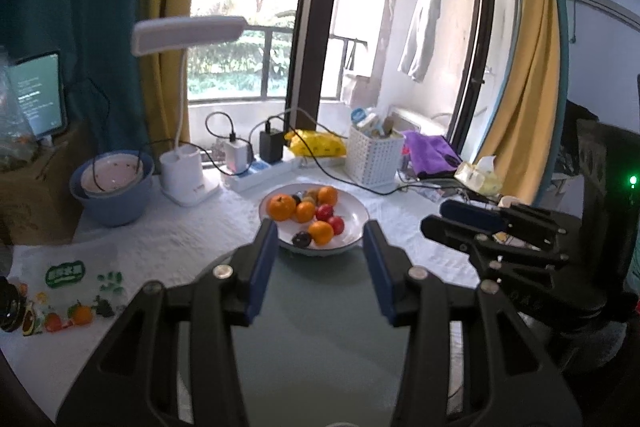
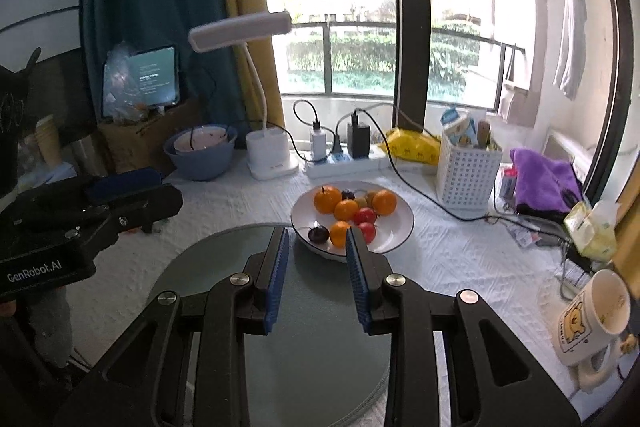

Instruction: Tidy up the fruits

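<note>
A white plate [image 1: 352,217] [image 2: 396,227] on the white tablecloth holds several oranges [image 1: 281,207] [image 2: 327,199], red fruits [image 1: 325,212] [image 2: 365,215] and a dark plum [image 1: 301,238] [image 2: 318,234]. A round grey glass disc [image 1: 320,327] [image 2: 312,327] lies just in front of the plate. My left gripper [image 1: 320,231] is open and empty above the disc, short of the plate. My right gripper [image 2: 316,239] is open and empty, also above the disc near the plate's front rim. Each gripper shows in the other's view, the right one [image 1: 472,223] and the left one [image 2: 132,191].
Behind the plate stand a blue bowl [image 1: 114,187] [image 2: 200,155], a white desk lamp [image 1: 188,179] [image 2: 268,151], a power strip with chargers [image 1: 260,167] [image 2: 344,159], and a white basket [image 1: 374,155] [image 2: 466,175]. A mug [image 2: 592,319] lies at the right. A fruit-printed bag [image 1: 68,291] lies at the left.
</note>
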